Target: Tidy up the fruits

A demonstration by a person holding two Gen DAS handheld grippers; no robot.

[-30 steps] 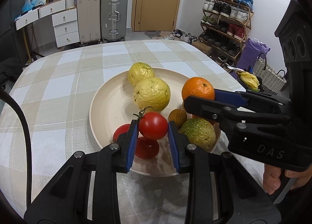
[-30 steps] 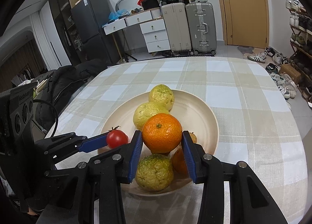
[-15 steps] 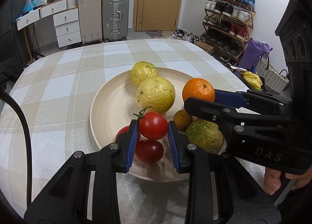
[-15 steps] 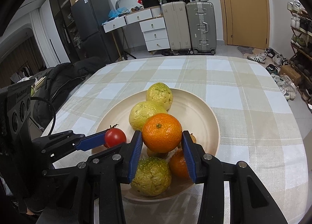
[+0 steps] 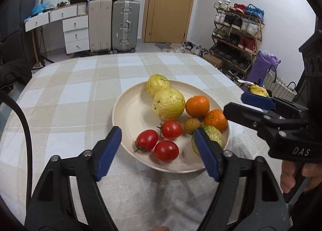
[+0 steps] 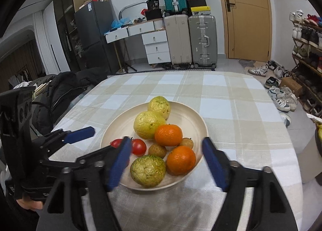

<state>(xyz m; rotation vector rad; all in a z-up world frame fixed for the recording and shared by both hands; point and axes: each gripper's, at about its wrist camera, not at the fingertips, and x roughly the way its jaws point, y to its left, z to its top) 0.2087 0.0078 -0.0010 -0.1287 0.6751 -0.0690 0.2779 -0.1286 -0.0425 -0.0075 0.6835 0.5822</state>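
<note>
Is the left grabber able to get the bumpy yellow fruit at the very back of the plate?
Probably not straight away. The left gripper is opening and empty, but three tomatoes and a bigger yellow fruit sit before the far yellow fruit.

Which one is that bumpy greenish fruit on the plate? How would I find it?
Start at the checked tablecloth and find the cream plate. On the plate's near edge, beside an orange, lies the greenish fruit. Its two bumpy cousins at the far side are pale yellow; this one is darker, mottled green.
</note>
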